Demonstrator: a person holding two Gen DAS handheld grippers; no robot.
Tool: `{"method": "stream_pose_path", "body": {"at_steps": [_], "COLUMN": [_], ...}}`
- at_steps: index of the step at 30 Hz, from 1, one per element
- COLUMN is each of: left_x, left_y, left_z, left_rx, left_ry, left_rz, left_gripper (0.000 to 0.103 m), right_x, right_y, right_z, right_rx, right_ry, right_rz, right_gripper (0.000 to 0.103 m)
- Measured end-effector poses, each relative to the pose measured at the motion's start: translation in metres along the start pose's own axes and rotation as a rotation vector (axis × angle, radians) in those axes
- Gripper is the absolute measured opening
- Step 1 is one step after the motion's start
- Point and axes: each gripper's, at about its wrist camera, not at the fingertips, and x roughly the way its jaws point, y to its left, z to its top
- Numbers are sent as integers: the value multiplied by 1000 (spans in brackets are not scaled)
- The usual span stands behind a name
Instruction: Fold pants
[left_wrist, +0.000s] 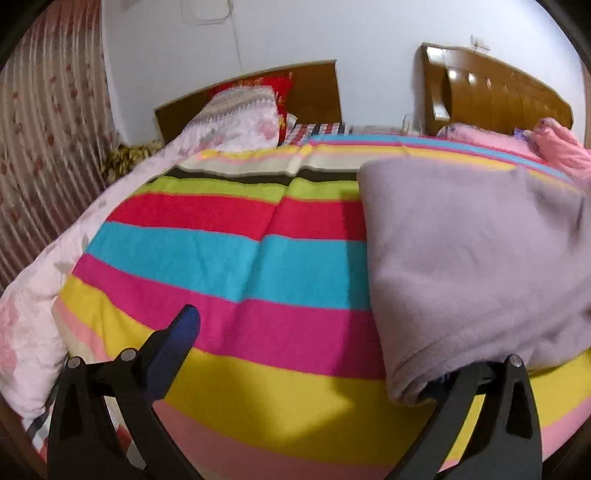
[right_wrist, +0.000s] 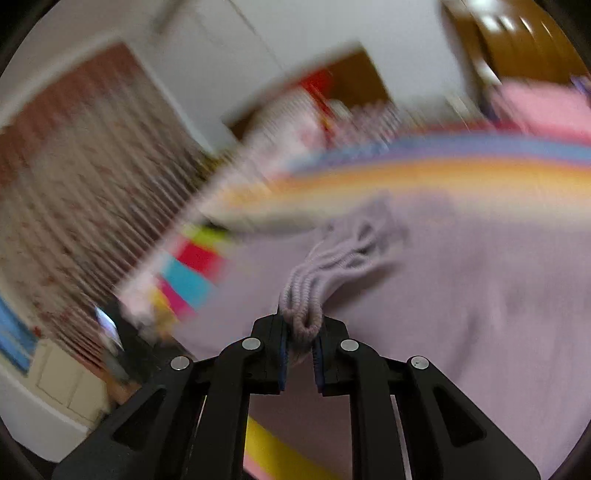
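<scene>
Right tongs (right_wrist: 300, 343) clenched on ribbed waistband of lilac pants (left_wrist: 469, 258), left tongs (left_wrist: 314, 354) released, pants at 3 o'clock on striped bed cover (left_wrist: 229, 258).

White wall (left_wrist: 295, 37), wooden headboards (left_wrist: 509, 88), patterned curtain (left_wrist: 48, 140).

Readable text: none in either view
Striped bed cover (left_wrist: 236, 258): plain colour bands, no lettering
Red pillow (left_wrist: 284, 92): yellow pattern, upper middle of frame, too blurred to read
</scene>
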Motion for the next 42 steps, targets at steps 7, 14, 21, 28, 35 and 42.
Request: {"method": "stream_pose_path", "body": {"at_steps": [7, 14, 21, 28, 35, 42], "left_x": [8, 12, 10, -29, -91, -75], "left_y": [13, 37, 28, 8, 0, -77], "left_z": [-1, -16, -16, -19, -20, 36], "left_rx": [-80, -285, -217, 8, 169, 103], "left_ry": [21, 7, 19, 26, -26, -44], "left_rz": [-32, -153, -112, -48, 54, -206], "left_gripper": [102, 102, 102, 102, 102, 102], "right_x": [1, -19, 3, -22, -44, -3], "right_y": [0, 5, -10, -4, 16, 65], "right_z": [-14, -10, -23, -23, -11, -12], "right_rx": [-15, 37, 56, -9, -157, -339], "right_ry": [-21, -102, -4, -17, -154, -99], "right_rz": [-10, 161, 69, -58, -167, -137], "right_gripper": [14, 14, 9, 30, 31, 30]}}
